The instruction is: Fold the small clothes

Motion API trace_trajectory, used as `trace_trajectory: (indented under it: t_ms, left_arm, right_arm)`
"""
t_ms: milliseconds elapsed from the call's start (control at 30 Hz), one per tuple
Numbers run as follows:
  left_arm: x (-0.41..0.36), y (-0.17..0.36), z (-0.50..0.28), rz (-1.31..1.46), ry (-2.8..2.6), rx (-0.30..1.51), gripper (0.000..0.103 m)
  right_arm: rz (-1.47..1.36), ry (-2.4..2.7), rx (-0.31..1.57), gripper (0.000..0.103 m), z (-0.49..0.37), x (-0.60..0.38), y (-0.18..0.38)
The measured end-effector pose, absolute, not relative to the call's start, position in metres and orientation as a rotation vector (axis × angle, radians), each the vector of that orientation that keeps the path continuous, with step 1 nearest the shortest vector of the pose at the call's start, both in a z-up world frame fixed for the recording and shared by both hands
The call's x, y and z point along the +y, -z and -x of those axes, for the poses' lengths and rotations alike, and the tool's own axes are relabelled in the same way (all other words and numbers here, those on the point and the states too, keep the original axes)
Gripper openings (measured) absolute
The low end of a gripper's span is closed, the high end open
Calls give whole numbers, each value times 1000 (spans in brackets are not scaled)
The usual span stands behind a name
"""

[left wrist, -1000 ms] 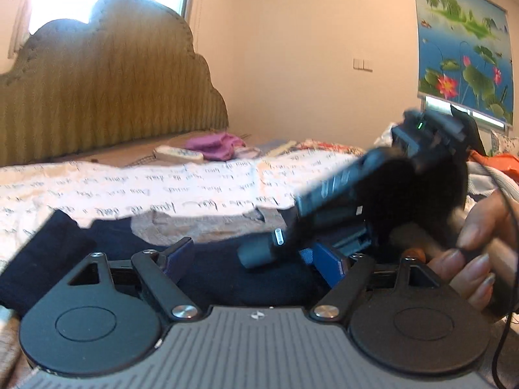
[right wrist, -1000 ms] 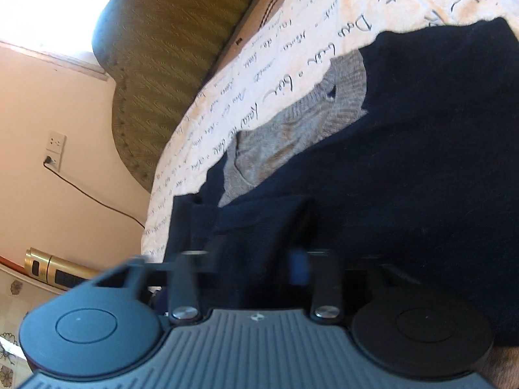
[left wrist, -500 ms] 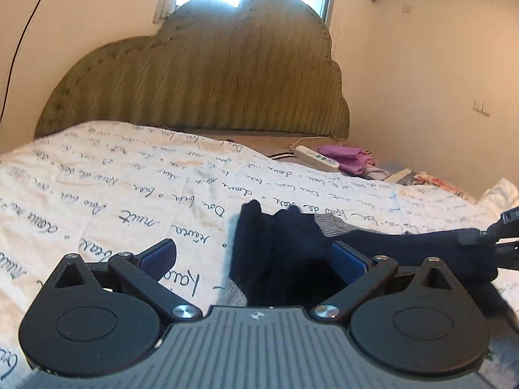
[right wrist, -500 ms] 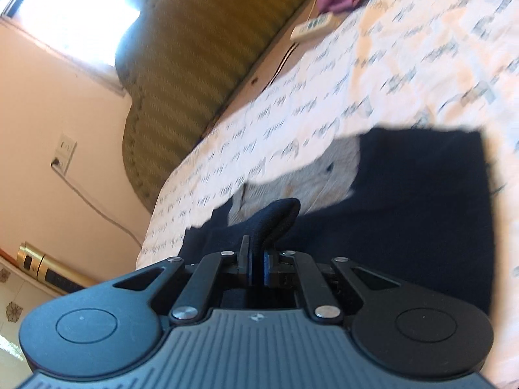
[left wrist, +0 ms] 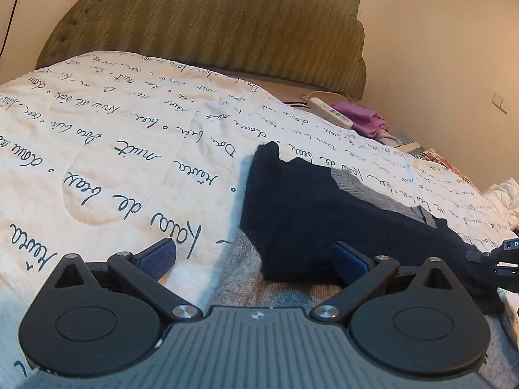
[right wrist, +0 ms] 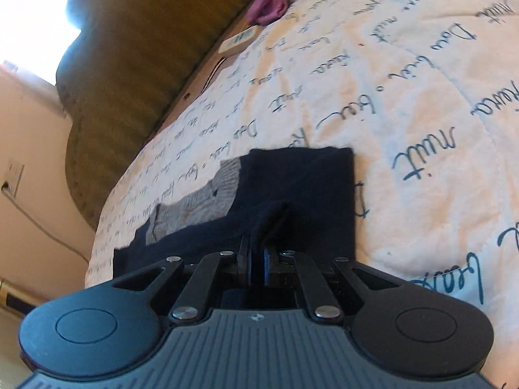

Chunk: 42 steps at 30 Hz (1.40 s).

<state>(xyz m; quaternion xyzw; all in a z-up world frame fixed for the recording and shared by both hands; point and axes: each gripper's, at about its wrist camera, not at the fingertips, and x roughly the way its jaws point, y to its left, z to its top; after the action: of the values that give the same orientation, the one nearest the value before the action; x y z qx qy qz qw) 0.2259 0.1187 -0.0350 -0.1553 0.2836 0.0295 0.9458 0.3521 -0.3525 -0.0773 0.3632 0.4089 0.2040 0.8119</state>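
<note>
A dark navy garment (left wrist: 308, 214) with a grey knit part (left wrist: 373, 191) lies flat on the quilt. My left gripper (left wrist: 254, 254) hovers low over the garment's near corner. Its blue pads are spread wide, and the cloth lies between them untouched. In the right wrist view the same navy garment (right wrist: 308, 188) shows its grey knit part (right wrist: 207, 194) at its left. My right gripper (right wrist: 256, 259) is shut on a raised fold of the navy cloth. The tip of the right gripper (left wrist: 496, 259) also shows at the right edge of the left wrist view, at the garment's other end.
The white quilt (left wrist: 97, 146) with dark script covers the bed. An olive padded headboard (left wrist: 211, 26) stands behind it. A white remote-like bar (left wrist: 331, 110) and purple cloth (left wrist: 360, 118) lie near the headboard. A wall socket (right wrist: 13, 178) with a cable sits at the left.
The left gripper has swung away from the right gripper and hand to the garment's other end, and its jaws have widened. The right gripper has closed on a fold of navy cloth and drawn back.
</note>
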Motion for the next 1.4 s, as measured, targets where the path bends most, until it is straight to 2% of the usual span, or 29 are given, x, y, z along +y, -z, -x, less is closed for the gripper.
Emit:
trace_trajectory:
  t_ms: [200, 267, 333, 433, 500, 633, 767, 833, 900, 1000, 1200, 1400]
  left_arm:
    - [121, 35, -225, 337, -57, 568, 103]
    - [123, 35, -224, 350, -56, 563, 103]
    - [123, 34, -223, 353, -57, 559, 103]
    - [123, 34, -222, 355, -59, 554, 102]
    - [125, 34, -222, 361, -60, 550, 103]
    - [126, 33, -219, 370, -72, 538, 103]
    - [127, 33, -216, 371, -86, 523, 103]
    - [128, 32, -214, 374, -97, 515, 103]
    - [129, 32, -212, 380, -107, 507, 103]
    - [132, 32, -209, 399, -123, 497, 103]
    - [132, 32, -210, 388, -136, 510, 103]
    - [126, 31, -210, 347, -148, 531, 103]
  right_arm:
    - [-783, -242, 754, 19, -312, -354, 29]
    - [-747, -270, 720, 36, -286, -334, 0]
    - [-639, -278, 650, 67, -255, -307, -31]
    - [-560, -364, 534, 80, -213, -273, -68]
    - [-563, -509, 597, 84, -197, -246, -85]
    - [-603, -810, 768, 85, -168, -200, -105]
    - [-718, -1113, 731, 86, -142, -191, -119]
    - [-806, -1177, 718, 95, -137, -195, -119]
    - [-800, -1112, 704, 99, -124, -198, -125]
    - [-766, -1078, 639, 99, -100, -204, -138]
    - [-847, -1123, 682, 101, -92, -215, -139]
    - [-805, -1067, 615, 101, -70, -228, -154]
